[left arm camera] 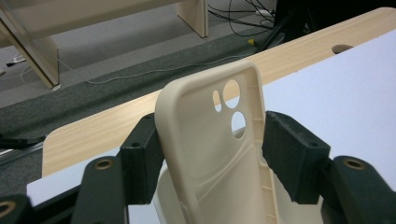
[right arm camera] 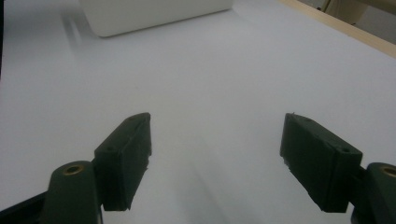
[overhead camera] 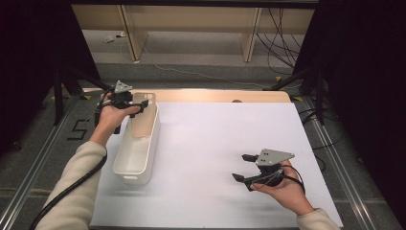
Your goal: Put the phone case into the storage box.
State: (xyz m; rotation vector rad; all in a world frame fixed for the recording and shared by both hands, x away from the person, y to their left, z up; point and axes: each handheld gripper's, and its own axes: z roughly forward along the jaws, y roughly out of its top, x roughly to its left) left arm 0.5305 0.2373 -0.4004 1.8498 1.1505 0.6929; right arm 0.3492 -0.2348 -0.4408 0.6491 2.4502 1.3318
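left tongs [left arm camera: 208, 149] gripping cream phone case [left arm camera: 219, 154] above white bin [overhead camera: 138, 148], right tongs [right arm camera: 217, 158] wide apart

Grey carpet floor [overhead camera: 206, 72] with trailing cables [overhead camera: 282, 43], pale wooden furniture legs [overhead camera: 251, 36] behind, dark curtains [overhead camera: 28, 57] flanking.

Cream phone case [left arm camera: 219, 140], white bin [overhead camera: 136, 153] (plain), black tongs [right arm camera: 217, 158].
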